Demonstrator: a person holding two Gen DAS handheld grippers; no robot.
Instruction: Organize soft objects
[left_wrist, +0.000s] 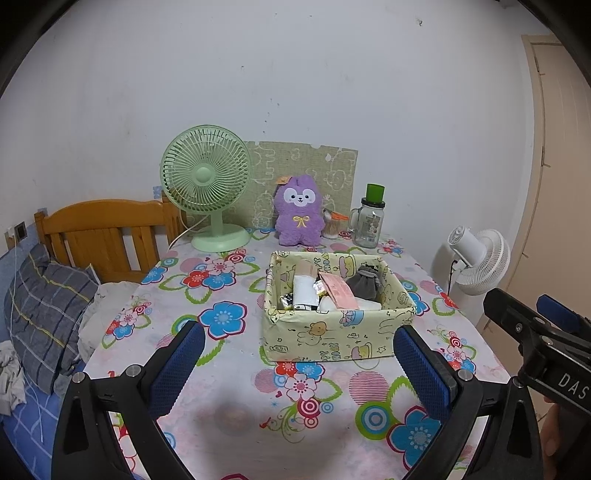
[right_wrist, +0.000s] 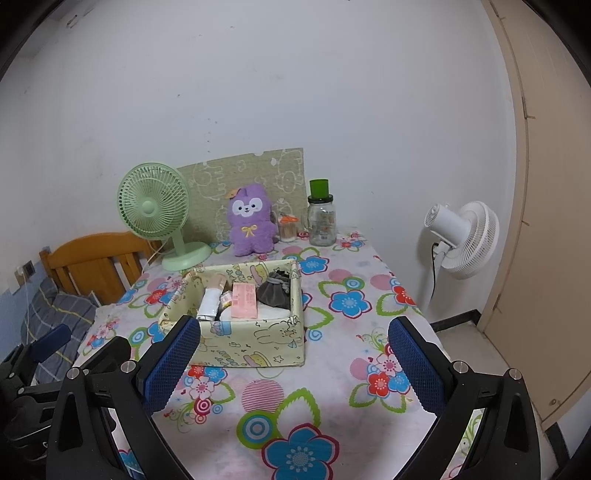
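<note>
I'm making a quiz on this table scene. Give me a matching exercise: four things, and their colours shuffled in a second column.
Things:
1. desk fan
2. plush toy
3. drawstring pouch
4. packet in the box

Colours:
A. grey
B. pink
C. pale green
D. purple

Pairs: 1-C, 2-D, 3-A, 4-B

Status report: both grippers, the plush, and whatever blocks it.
Left gripper open, empty. Right gripper open, empty. Purple plush upright at table's back, untouched. Patterned storage box sits between grippers and plush.
</note>
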